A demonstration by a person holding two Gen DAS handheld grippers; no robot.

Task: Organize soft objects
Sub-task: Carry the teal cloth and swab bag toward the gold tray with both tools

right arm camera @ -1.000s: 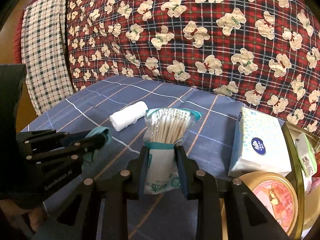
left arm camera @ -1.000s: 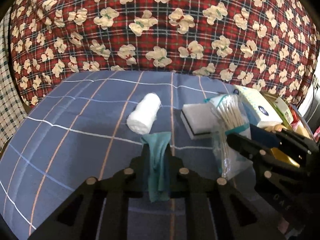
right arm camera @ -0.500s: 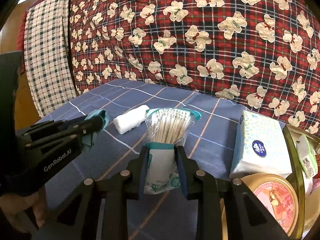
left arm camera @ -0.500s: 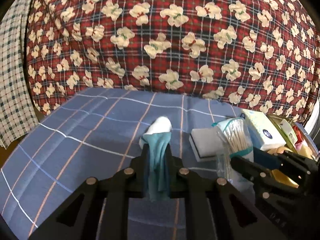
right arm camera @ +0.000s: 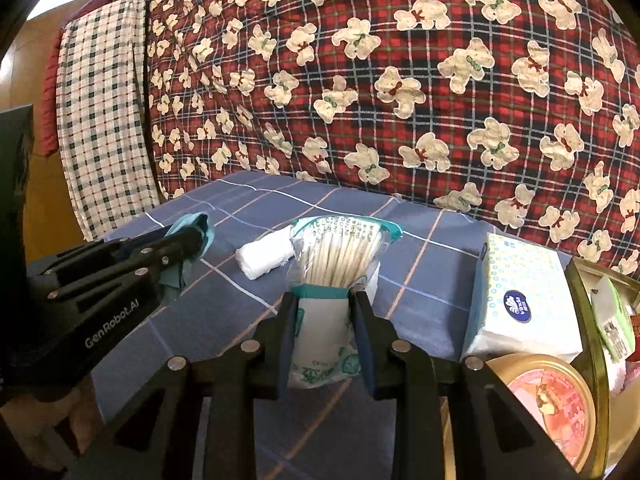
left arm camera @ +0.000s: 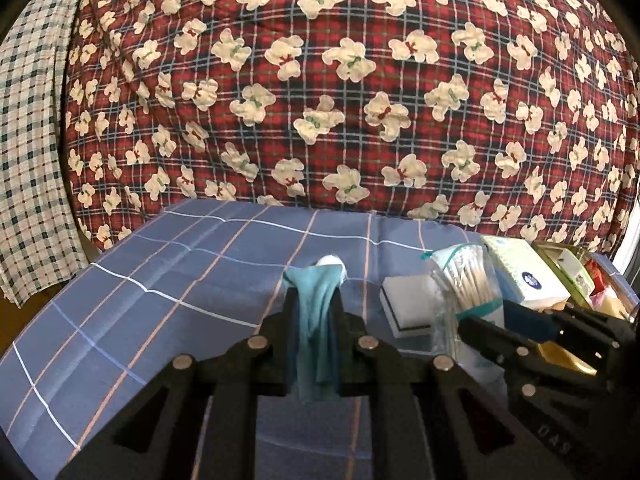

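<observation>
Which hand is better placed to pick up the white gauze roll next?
Neither is free. The left gripper, shut on the teal cloth, sits nearer the gauze roll; the right gripper holds the cotton swab bag.

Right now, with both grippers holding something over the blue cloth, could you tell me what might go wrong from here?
1. The teal cloth hangs loose from the left gripper; its trailing end could brush the white roll and shift it.
2. The right gripper pinches the cotton swab bag low; the splayed top might tip or the soft bag slip.
3. The two grippers sit close and could collide.
</observation>
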